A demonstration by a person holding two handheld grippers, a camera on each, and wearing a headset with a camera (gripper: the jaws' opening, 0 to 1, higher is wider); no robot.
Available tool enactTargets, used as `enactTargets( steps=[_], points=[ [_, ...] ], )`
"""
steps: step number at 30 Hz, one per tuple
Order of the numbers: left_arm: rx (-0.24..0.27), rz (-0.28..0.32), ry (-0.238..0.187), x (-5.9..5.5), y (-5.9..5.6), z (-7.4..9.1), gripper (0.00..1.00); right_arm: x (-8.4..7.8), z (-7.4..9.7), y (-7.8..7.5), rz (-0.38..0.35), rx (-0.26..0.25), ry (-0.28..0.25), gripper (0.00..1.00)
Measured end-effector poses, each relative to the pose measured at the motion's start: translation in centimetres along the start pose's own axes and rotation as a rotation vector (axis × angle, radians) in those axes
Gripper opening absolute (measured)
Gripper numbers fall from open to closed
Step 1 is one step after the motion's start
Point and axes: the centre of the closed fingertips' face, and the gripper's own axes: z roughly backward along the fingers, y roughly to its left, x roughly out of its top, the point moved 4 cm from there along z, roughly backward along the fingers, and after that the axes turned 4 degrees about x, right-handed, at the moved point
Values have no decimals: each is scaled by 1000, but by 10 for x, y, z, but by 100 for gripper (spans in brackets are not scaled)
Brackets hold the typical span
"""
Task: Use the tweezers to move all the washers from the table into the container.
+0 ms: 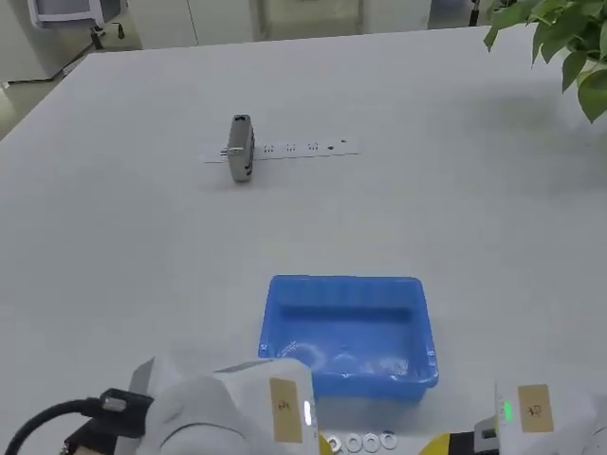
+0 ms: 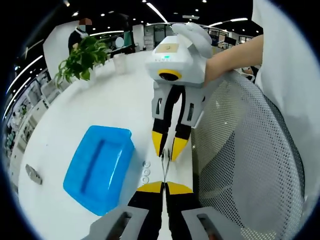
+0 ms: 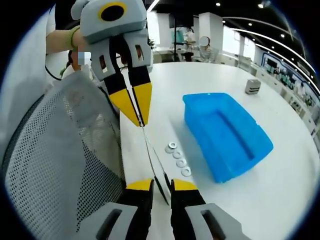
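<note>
Tweezers point(image 3: 150, 155) sit pinched in the tight-shut left gripper point(image 3: 140, 120) and the nearly shut right gripper point(image 2: 168, 149), so let one go gently.

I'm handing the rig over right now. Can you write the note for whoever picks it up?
Left gripper: shut on one end of the tweezers.
Right gripper: jaws a little apart around the tweezers' other end; I cannot tell if it grips.
Four washers lie in a row on the table, beside the blue container.
Done: nothing; no washer seen in the container.
Left: pick up all four with the tweezers and drop them in.
</note>
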Motion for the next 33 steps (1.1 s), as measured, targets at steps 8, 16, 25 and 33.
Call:
enactTargets(
  steps=[8, 16, 25, 33],
  points=[
    [-9, -21, 14, 15, 4, 16, 0, 15, -10, 1, 20, 22, -42, 8],
    [-13, -66, 35, 24, 9, 26, 0, 30, -20, -1, 26, 48, -98, 8],
    [-1, -112, 80, 27, 13, 31, 0, 41, -26, -6, 8, 69, -155, 8],
    [7, -120, 100, 29, 17, 32, 0, 48, -30, -9, 22, 77, -174, 8]
  ],
)
